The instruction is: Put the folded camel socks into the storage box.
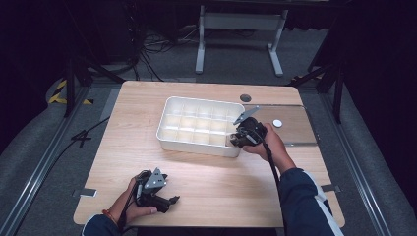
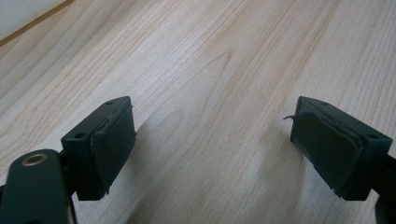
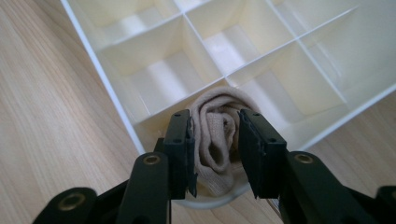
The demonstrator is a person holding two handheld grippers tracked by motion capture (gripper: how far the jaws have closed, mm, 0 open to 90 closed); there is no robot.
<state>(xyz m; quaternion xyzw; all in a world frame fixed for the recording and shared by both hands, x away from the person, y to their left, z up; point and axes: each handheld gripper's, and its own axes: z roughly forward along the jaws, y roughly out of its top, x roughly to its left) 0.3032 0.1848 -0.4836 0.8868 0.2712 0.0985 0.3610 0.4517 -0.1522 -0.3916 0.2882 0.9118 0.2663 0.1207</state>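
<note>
A rolled beige sock (image 3: 217,135) stands in the near right corner compartment of a white divided tray (image 1: 201,101); the tray's front wall (image 3: 114,93) runs past it. My right gripper (image 1: 239,139) reaches into that corner from the right. Its jaws stand on either side of the sock, which looks loose between the pads rather than squeezed, so the right gripper (image 3: 215,122) reads as open. My left gripper (image 1: 173,200) lies low near the table's front left edge. There the left gripper (image 2: 212,126) is open wide over bare wood with nothing between its pads (image 2: 114,144).
The tray's other compartments look bare. A clear flat sheet (image 1: 295,130) lies right of the tray with a small white disc (image 1: 278,123) on it. A dark round plug (image 1: 245,98) sits behind the tray. Bare wooden table (image 1: 211,172) spans the front.
</note>
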